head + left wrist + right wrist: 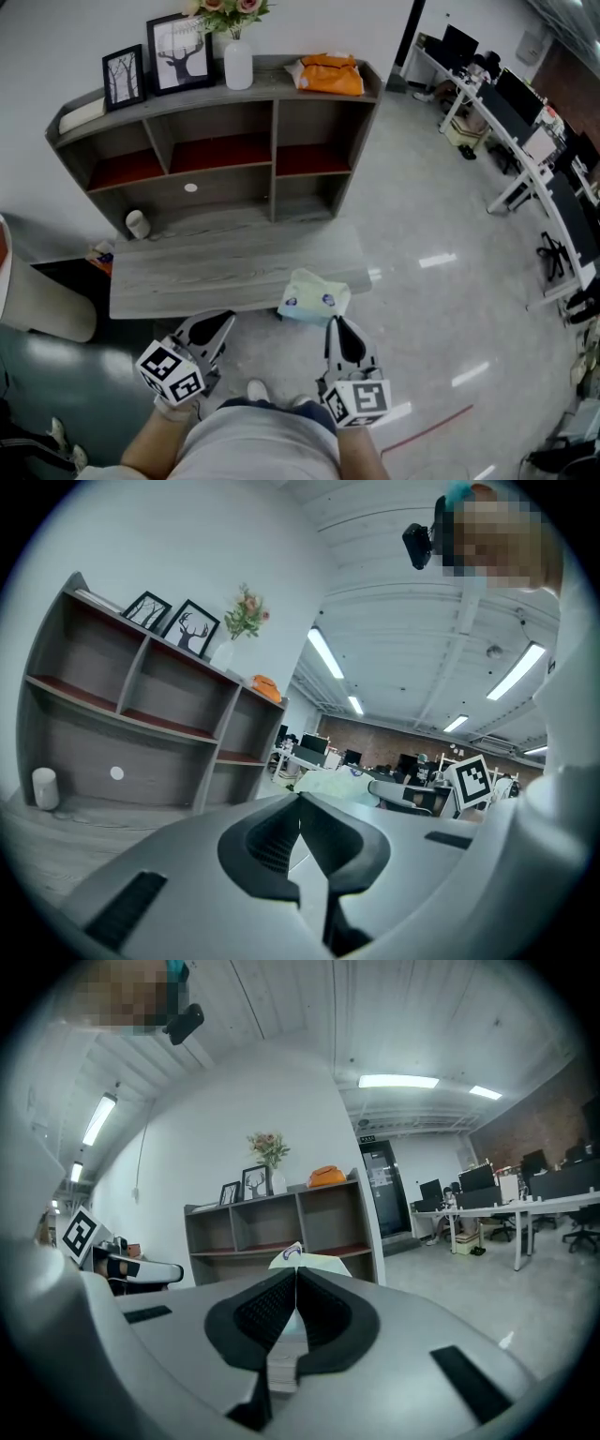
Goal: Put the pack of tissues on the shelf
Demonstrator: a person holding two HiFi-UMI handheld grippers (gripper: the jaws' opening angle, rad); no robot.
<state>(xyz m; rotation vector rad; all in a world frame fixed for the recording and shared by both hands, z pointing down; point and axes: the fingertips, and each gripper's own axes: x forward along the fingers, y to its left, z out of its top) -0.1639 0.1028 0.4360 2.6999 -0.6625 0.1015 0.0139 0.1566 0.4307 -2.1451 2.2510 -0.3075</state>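
right gripper (334, 323) fingers clenched on pack of tissues (314, 298) edge (carry grip, headed for shelf (272, 94)) | left gripper (225, 322) fingers pressed together, empty, idle

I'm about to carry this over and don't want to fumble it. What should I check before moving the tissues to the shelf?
1. Grip on the pack of tissues: ok, the right gripper has its jaws shut on the pack's edge.
2. Left gripper free: ok, jaws together, nothing between them.
3. Bare compartment in the shelf: ok, the upper right one looks empty.
4. Shelf top free: not ok, an orange bag, a vase and picture frames stand there.
5. Reach across the low table: cannot tell.
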